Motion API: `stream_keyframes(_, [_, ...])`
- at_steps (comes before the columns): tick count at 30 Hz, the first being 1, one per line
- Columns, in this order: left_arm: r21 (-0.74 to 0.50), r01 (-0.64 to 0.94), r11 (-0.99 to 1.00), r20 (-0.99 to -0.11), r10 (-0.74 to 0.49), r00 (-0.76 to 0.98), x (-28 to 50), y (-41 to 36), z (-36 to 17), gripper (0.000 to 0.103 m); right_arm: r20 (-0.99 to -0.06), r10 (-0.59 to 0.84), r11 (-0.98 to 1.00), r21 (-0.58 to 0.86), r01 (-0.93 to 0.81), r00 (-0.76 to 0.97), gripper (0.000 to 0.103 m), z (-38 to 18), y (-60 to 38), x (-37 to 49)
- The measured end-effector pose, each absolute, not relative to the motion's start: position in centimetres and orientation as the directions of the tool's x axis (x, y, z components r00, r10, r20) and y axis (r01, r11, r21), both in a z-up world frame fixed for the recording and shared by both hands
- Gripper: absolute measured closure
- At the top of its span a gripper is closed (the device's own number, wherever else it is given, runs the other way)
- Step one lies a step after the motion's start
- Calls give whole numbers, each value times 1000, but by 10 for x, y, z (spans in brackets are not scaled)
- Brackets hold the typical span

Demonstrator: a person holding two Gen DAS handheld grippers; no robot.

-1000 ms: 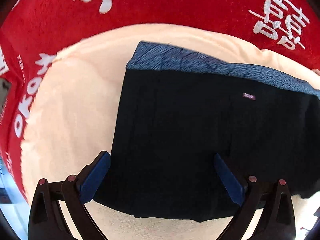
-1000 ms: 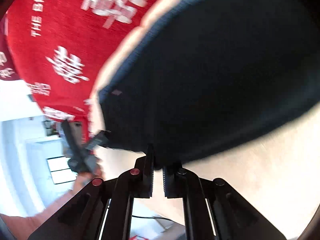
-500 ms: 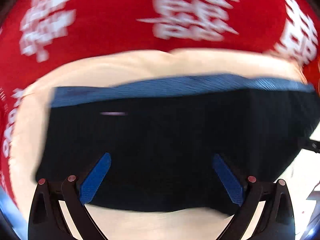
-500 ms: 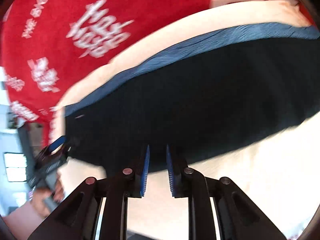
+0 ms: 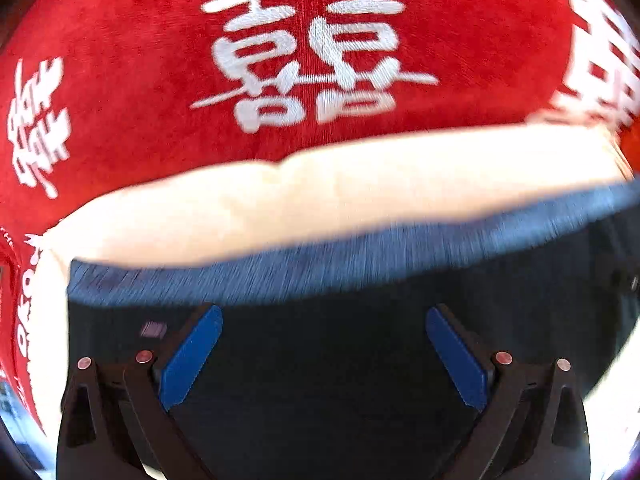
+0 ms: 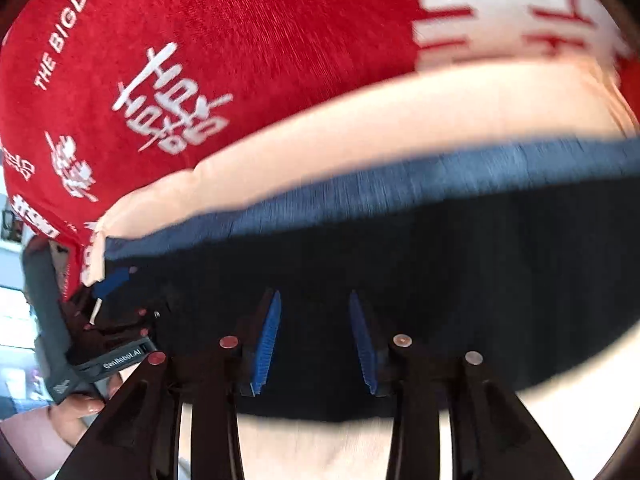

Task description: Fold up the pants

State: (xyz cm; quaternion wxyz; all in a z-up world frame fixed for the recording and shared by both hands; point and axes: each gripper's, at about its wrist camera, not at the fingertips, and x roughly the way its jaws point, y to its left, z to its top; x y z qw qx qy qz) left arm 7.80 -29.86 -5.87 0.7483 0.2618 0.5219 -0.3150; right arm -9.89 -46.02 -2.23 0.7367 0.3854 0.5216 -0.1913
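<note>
Jaws of both grippers, left [image 5: 322, 354] and right [image 6: 314, 340], are standing spread over folded pants [image 5: 340, 360], whose far waistband is blurring.

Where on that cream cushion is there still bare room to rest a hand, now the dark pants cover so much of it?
A bare cream strip runs between the pants' blue waistband and the red blanket. Another bare patch lies below the pants' near edge. The middle is crowded: pants, left tool, right tool.
</note>
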Motion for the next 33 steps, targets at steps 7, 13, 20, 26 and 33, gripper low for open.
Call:
stream_keyframes(7, [67,658,750,-957,-139,255,110,-315,-101,0,-942,25,673,265,691,336,70,-48,-502,-90])
stream_keyframes(13, [106,668,737,-956,-110,273,95,-319,-95,0,-961,-55,644,173,745,270,70,-52,-542,-112])
stream_keyframes(20, [146,682,717,-958,-69,277,96,-342,-83,0,-950,-6,554,258,792,313,65,-28,-549,-160])
stream_keyframes(26, [110,720,685,-955,-127,266,49,-351,-42,0,-936,11,461,316,829,351,60,-13,-534,-225])
stream_keyframes(33, [7,817,577,-961,-223,165,-42,-402,-20,0,-950,-157,143,249,958,271,59,-3,-556,-341])
